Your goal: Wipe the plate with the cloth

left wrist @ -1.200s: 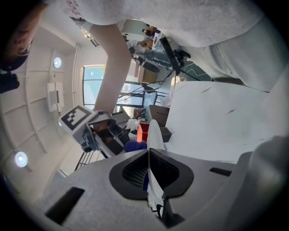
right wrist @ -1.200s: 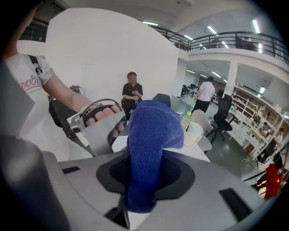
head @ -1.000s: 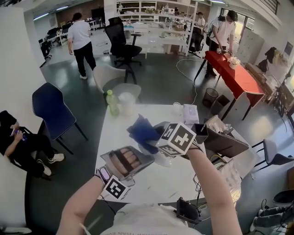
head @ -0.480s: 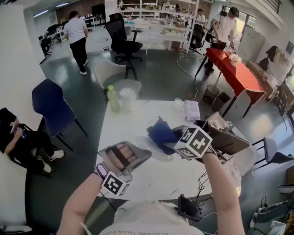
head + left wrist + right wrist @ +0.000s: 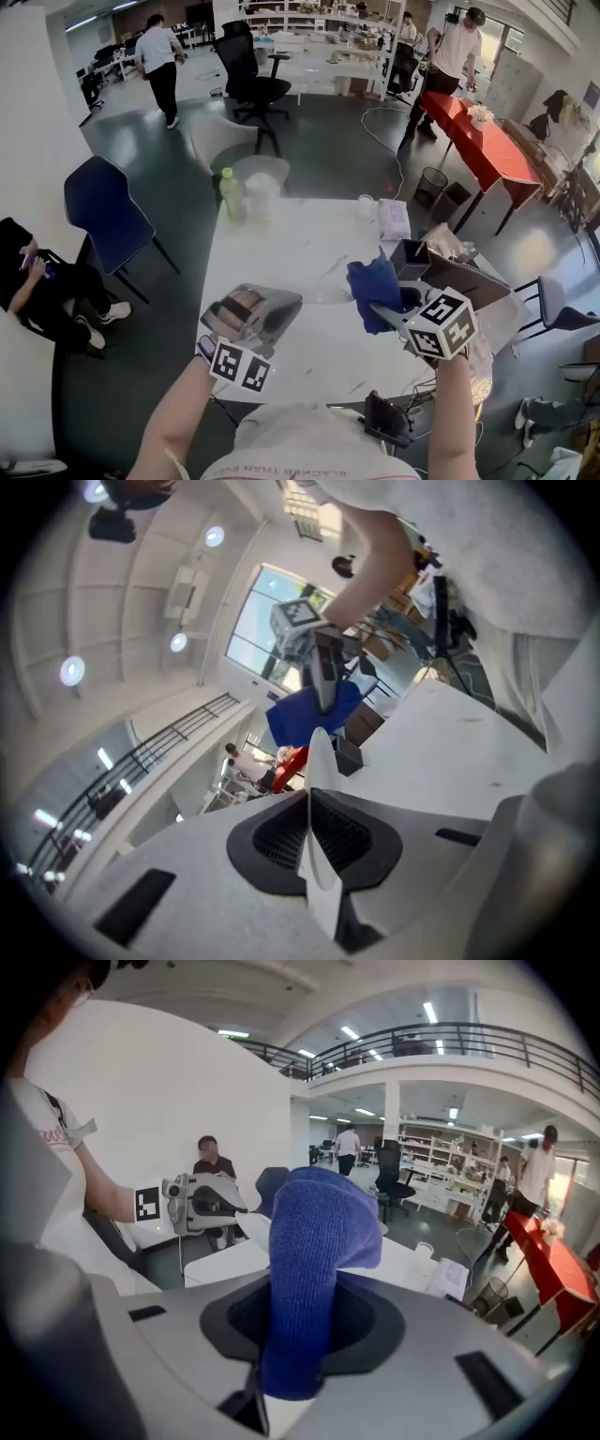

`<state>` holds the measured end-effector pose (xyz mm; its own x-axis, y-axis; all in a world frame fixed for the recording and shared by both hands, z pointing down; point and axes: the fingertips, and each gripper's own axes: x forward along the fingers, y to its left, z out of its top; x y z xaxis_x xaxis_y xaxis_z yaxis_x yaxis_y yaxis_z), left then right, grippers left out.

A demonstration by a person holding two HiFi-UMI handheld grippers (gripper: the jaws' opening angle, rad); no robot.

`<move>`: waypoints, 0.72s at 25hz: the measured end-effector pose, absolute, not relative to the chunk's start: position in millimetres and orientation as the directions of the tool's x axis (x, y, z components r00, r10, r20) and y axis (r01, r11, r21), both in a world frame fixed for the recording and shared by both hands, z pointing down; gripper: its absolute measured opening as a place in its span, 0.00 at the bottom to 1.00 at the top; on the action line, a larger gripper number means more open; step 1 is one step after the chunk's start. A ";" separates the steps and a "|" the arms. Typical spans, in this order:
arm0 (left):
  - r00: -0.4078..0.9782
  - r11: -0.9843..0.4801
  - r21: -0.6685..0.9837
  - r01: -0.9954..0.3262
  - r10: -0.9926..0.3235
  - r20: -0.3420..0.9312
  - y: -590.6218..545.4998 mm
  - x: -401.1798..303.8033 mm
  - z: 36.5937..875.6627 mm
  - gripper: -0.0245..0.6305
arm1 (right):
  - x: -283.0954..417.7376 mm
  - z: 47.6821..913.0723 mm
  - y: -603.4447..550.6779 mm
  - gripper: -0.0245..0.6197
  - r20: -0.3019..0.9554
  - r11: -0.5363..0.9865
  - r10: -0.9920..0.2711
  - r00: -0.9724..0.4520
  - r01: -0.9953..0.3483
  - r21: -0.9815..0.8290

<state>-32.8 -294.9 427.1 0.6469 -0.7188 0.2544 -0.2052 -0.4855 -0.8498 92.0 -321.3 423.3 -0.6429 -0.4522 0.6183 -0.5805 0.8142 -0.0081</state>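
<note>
My left gripper (image 5: 284, 306) is shut on the rim of a thin white plate (image 5: 323, 297), held above the white table (image 5: 272, 253). In the left gripper view the plate (image 5: 319, 761) stands edge-on between the left gripper's (image 5: 314, 829) jaws. To the right, my right gripper (image 5: 382, 306) is shut on a blue cloth (image 5: 373, 281), a short way off the plate. The cloth (image 5: 314, 1260) rises out of the right gripper (image 5: 300, 1340) and folds over at the top. In the right gripper view the left gripper (image 5: 202, 1204) sits beyond the cloth.
A green bottle (image 5: 230, 202) and a clear container (image 5: 261, 195) stand at the table's far left. A small cup (image 5: 366, 204) and a tissue pack (image 5: 392, 220) lie far right. An open cardboard box (image 5: 450, 272) sits at the right edge, a blue chair (image 5: 108, 216) to the left.
The right gripper has carried the blue cloth to the right and nearer to me, off the plate. The left gripper has rolled with the plate and shifted slightly.
</note>
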 end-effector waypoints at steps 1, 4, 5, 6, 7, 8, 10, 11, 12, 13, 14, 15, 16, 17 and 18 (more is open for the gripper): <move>0.645 -0.520 -0.814 -0.259 -0.720 0.255 -297.1 -34.8 427.8 0.06 | 92.6 421.4 -317.2 0.21 0.597 0.800 -0.472 -0.649 -0.600 -0.020; 0.637 -0.595 -0.691 -0.411 -0.729 0.249 -304.3 -41.0 428.0 0.06 | 90.8 418.4 -306.9 0.21 0.543 0.766 -0.520 -0.660 -0.641 -0.046; 0.635 -0.612 -0.645 -0.458 -0.733 0.244 -306.6 -43.2 428.0 0.06 | 89.2 418.0 -304.9 0.21 0.525 0.756 -0.536 -0.661 -0.653 -0.050; 0.632 -0.625 -0.595 -0.505 -0.737 0.238 -308.6 -45.7 428.4 0.06 | 87.4 417.6 -303.7 0.21 0.506 0.745 -0.553 -0.661 -0.665 -0.054; 0.629 -0.635 -0.543 -0.549 -0.742 0.231 -310.5 -48.3 428.8 0.06 | 85.5 416.6 -303.3 0.21 0.485 0.734 -0.572 -0.661 -0.677 -0.058; 0.625 -0.640 -0.488 -0.593 -0.748 0.222 -312.3 -50.8 428.9 0.06 | 83.7 415.2 -303.3 0.21 0.463 0.721 -0.591 -0.661 -0.690 -0.064; 0.616 -0.641 -0.373 -0.671 -0.762 0.201 -314.8 -54.8 427.3 0.06 | 80.5 411.4 -303.4 0.21 0.420 0.695 -0.627 -0.657 -0.714 -0.079; 0.611 -0.636 -0.318 -0.703 -0.769 0.188 -315.8 -56.5 425.9 0.06 | 79.1 409.7 -303.5 0.21 0.401 0.684 -0.643 -0.653 -0.725 -0.084; 0.605 -0.629 -0.268 -0.730 -0.776 0.176 -316.5 -58.3 424.6 0.06 | 77.6 408.5 -303.7 0.21 0.385 0.673 -0.657 -0.648 -0.734 -0.088; 0.598 -0.620 -0.224 -0.752 -0.784 0.164 -317.1 -60.2 423.2 0.06 | 76.2 407.5 -303.9 0.21 0.373 0.664 -0.669 -0.643 -0.743 -0.091; 0.591 -0.610 -0.186 -0.770 -0.792 0.153 -317.4 -62.1 421.6 0.06 | 74.8 406.7 -304.0 0.21 0.362 0.654 -0.680 -0.638 -0.750 -0.093; 0.584 -0.600 -0.154 -0.785 -0.800 0.141 -317.5 -63.5 419.7 0.06 | 73.4 406.1 -303.9 0.21 0.351 0.646 -0.690 -0.632 -0.758 -0.095; 0.579 -0.592 -0.125 -0.796 -0.805 0.129 -317.4 -64.3 417.9 0.06 | 72.0 405.9 -303.8 0.21 0.341 0.637 -0.701 -0.627 -0.765 -0.096; 0.576 -0.586 -0.101 -0.804 -0.809 0.118 -317.4 -64.6 416.4 0.06 | 70.4 405.9 -303.9 0.21 0.330 0.629 -0.712 -0.620 -0.772 -0.094; 0.573 -0.582 -0.084 -0.809 -0.812 0.109 -317.3 -64.6 415.0 0.06 | 68.7 405.8 -304.2 0.21 0.318 0.620 -0.724 -0.612 -0.780 -0.087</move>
